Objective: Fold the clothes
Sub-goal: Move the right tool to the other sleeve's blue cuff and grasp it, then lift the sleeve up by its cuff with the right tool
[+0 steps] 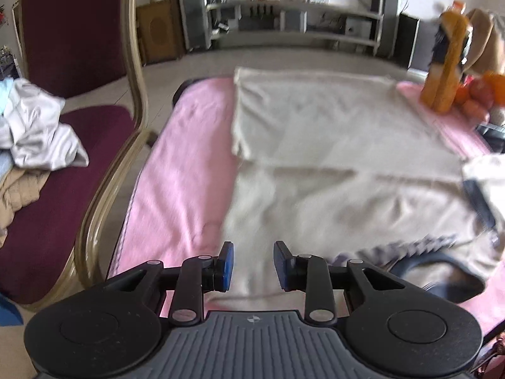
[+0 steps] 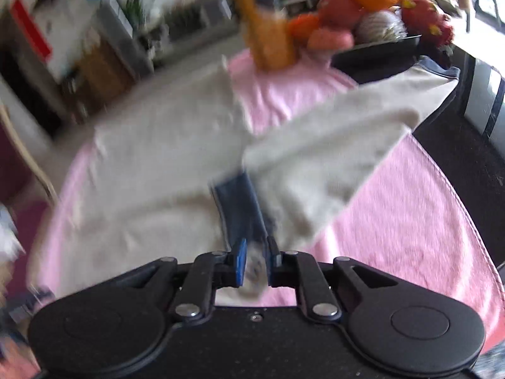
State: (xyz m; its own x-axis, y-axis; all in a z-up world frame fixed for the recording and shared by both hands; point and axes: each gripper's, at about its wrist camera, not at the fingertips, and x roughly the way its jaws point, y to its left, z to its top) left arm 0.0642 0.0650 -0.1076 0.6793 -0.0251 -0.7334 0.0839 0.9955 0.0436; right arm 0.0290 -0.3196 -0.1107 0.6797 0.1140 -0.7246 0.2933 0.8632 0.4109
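A cream shirt [image 1: 315,158] with navy trim lies spread on a pink cloth [image 1: 183,158] that covers the table. My left gripper [image 1: 252,265] hovers over the shirt's near left part, jaws apart, with nothing pinched between the blue pads. The navy collar [image 1: 442,259] shows to its right. In the right wrist view the shirt [image 2: 157,173] has one sleeve [image 2: 331,145] lifted off the pink cloth [image 2: 410,221]. My right gripper [image 2: 254,262] is shut on that sleeve's end, just under its navy band [image 2: 243,208]. The picture is blurred.
A fruit bowl [image 2: 378,50] and an orange plush toy [image 2: 265,31] stand at the table's far right corner. Left of the table is a maroon chair [image 1: 79,63] holding a pile of clothes [image 1: 34,126]. Shelving lines the far wall.
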